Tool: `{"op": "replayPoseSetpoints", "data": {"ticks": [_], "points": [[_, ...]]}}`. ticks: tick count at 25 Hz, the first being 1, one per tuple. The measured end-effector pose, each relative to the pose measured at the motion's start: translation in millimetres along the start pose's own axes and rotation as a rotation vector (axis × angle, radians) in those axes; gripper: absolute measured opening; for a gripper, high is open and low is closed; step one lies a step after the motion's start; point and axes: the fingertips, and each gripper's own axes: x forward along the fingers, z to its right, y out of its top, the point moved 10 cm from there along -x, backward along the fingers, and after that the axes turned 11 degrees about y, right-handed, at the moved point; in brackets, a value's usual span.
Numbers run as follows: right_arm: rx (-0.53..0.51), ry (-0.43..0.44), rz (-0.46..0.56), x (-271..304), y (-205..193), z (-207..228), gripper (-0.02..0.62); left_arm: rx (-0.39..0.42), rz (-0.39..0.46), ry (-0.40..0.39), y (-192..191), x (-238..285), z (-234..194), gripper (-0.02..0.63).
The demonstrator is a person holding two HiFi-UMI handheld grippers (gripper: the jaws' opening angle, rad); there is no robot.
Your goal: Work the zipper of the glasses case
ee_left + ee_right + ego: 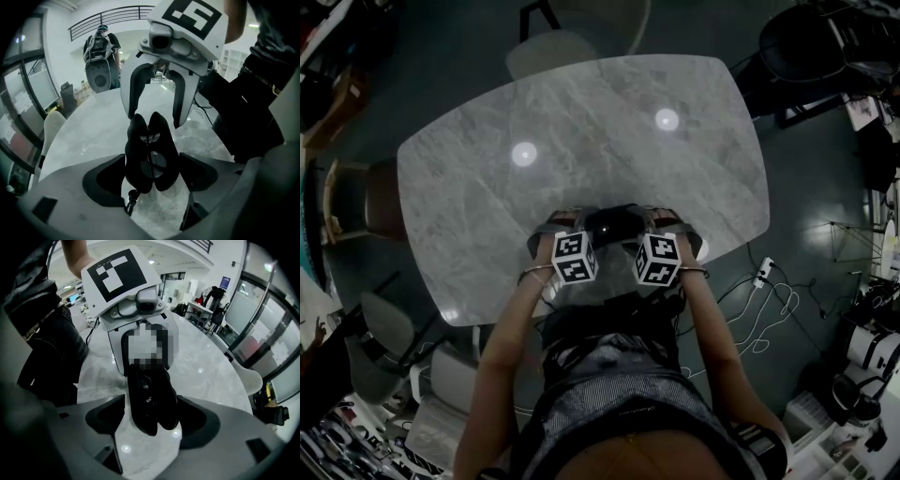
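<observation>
Glasses case (pixel 612 223) between left gripper (pixel 570 221) and right gripper (pixel 662 221)

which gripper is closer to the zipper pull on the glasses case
Left. The zipper pull dangles from the end of the glasses case that sits between the fingers of the left gripper. The right gripper straddles the opposite end, away from the pull.

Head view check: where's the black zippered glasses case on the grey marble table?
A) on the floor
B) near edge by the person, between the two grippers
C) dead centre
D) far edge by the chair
B: the black zippered glasses case sits at the near edge of the grey marble table, with the left gripper and the right gripper at either end of it.
</observation>
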Motion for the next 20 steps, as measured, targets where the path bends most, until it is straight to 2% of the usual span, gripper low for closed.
{"op": "replayPoseSetpoints", "data": {"ticks": [2, 4, 10, 20], "points": [[0.004, 0.006, 0.006, 0, 2, 1, 0.360, -0.012, 0.008, 0.002, 2, -1, -3, 0.345], [-0.001, -0.004, -0.002, -1, 3, 2, 0.360, -0.008, 0.009, 0.004, 4, -2, -2, 0.342], [-0.084, -0.029, -0.099, 9, 5, 8, 0.360, 0.014, 0.019, 0.033, 10, -5, 1, 0.290], [-0.212, 0.063, -0.208, 40, 15, 13, 0.359, 0.029, 0.030, 0.058, 17, -4, 4, 0.245]]}}
